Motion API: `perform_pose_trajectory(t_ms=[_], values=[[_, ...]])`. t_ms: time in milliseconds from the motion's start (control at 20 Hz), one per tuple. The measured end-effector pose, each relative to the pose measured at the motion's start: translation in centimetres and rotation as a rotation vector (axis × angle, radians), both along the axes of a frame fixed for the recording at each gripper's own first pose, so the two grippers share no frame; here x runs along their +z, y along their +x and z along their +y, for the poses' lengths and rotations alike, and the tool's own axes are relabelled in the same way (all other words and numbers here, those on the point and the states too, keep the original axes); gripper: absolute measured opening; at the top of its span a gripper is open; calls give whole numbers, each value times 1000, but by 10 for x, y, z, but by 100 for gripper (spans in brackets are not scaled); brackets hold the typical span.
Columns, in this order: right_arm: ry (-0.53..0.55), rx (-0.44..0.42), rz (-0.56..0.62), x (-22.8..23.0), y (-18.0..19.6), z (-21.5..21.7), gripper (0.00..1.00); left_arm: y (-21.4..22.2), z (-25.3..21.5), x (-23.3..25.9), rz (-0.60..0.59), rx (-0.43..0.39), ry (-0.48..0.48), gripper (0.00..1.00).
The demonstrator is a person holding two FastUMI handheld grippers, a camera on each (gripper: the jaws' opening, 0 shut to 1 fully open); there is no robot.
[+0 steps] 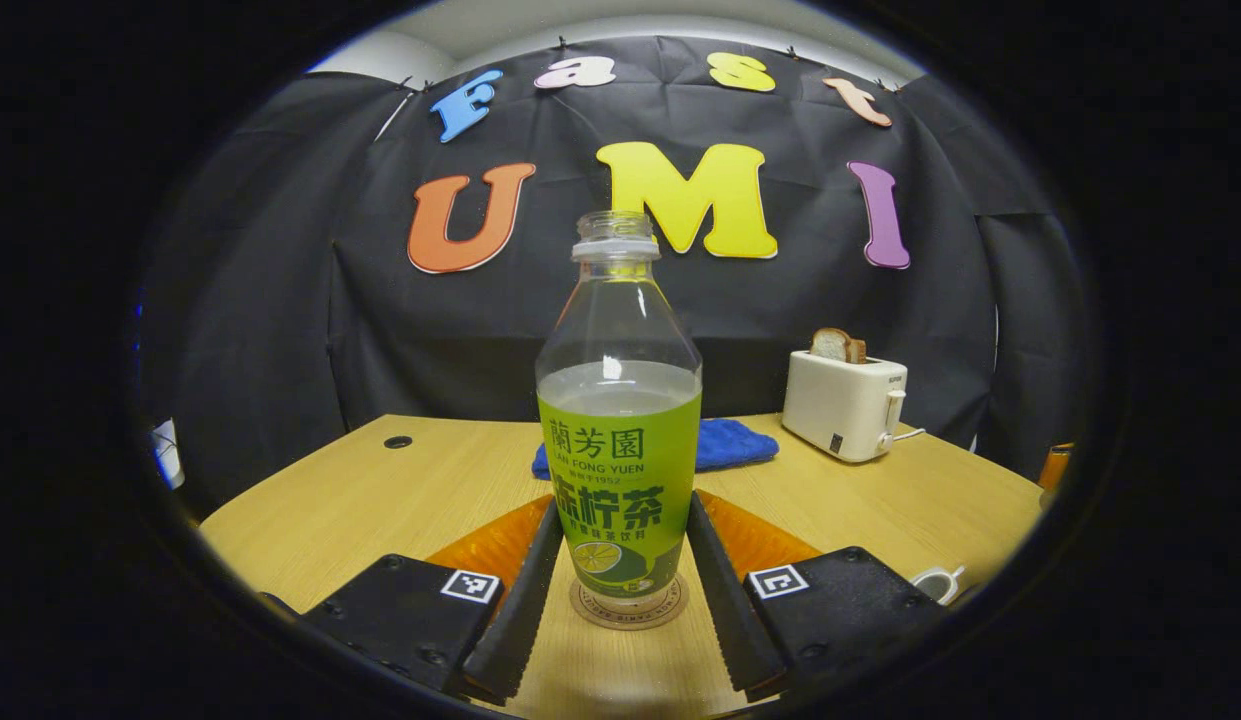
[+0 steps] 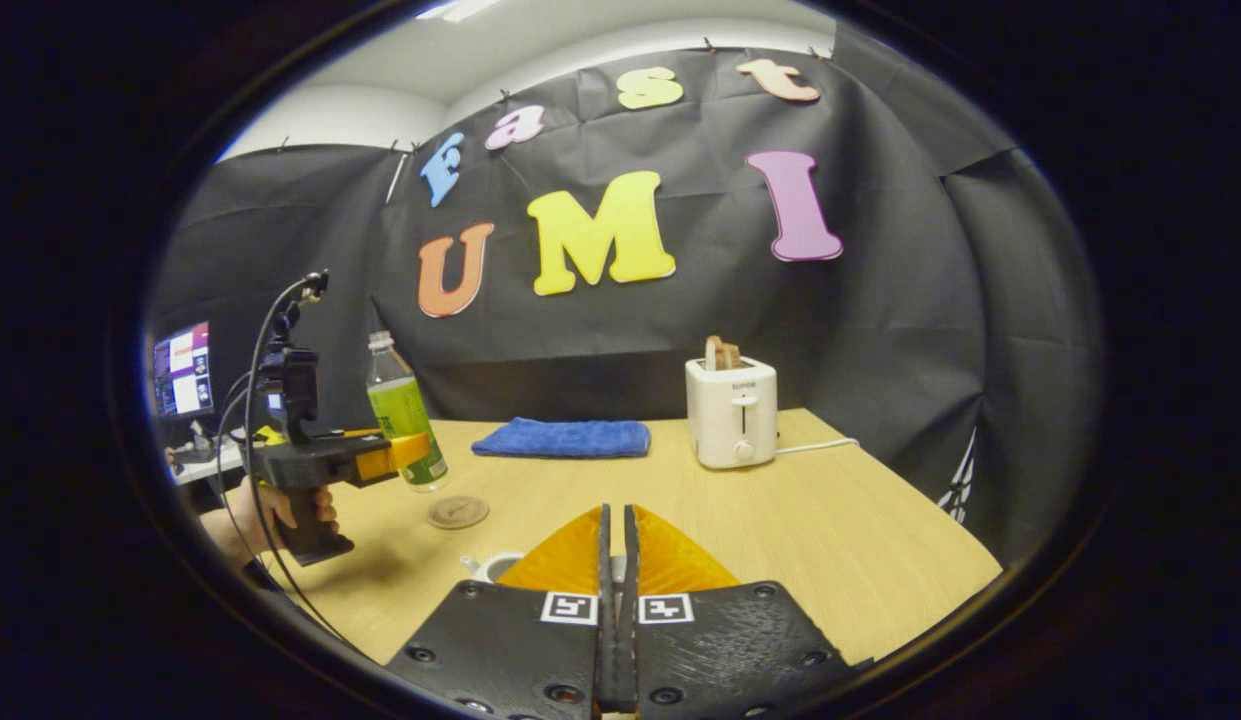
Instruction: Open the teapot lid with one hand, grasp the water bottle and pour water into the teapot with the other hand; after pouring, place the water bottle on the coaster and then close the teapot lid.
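**Desk:** What surrounds the bottle?

**Photographer:** In the left gripper view, the uncapped water bottle [image 1: 620, 440] stands upright between the fingers of the left gripper [image 1: 623, 500], which press on both sides of its green label. The round coaster [image 1: 628, 606] lies directly under its base. I cannot tell whether the two touch. Behind it on the wooden table [image 1: 380, 490] is a folded blue cloth [image 1: 732, 444]. To the right of that is a white toaster [image 1: 845, 405] with a bread slice [image 1: 838, 345] in its slot.

**Desk:** And from the other side?

**Photographer:** In the right gripper view, a hand [image 2: 270, 510] holds the left gripper's handle at the table's left edge, and the bottle leans slightly. There the coaster appears just beside the bottle's base, toward the camera. The right gripper [image 2: 616, 512] has its fingers pressed together, with nothing visible between them. The white teapot [image 2: 488, 566] sits just beyond them and is mostly hidden. It also appears at the lower right of the left gripper view.

**Desk:** Is there room to move?

**Photographer:** There is bare tabletop between the coaster, the cloth and the toaster. The black cloth wall closes off the far edge. The toaster's cord [image 2: 815, 445] trails right. A lit monitor [image 2: 180, 370] stands beyond the left edge.
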State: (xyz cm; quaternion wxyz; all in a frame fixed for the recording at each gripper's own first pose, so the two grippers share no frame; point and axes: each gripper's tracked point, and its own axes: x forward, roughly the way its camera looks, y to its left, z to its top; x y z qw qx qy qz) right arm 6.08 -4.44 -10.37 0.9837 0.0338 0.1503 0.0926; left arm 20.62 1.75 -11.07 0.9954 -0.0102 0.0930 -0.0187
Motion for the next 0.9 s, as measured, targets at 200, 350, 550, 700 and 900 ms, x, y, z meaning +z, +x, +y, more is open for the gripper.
perform_pose_trajectory(t_ms=[200,350,550,700,900], values=[[-3,-11,25,-16,10,-6,0,10,-4,-22,44,-9,-7,75],[-5,-9,52,-27,14,-5,0,15,-5,-31,64,-14,1,76],[-1,-5,58,-31,15,-3,0,16,-4,-40,81,-5,-3,75],[-3,-3,61,-31,15,-3,0,16,-6,-44,92,-10,-6,77],[-3,-5,60,-31,15,-2,0,15,-6,-46,92,-3,19,80]])
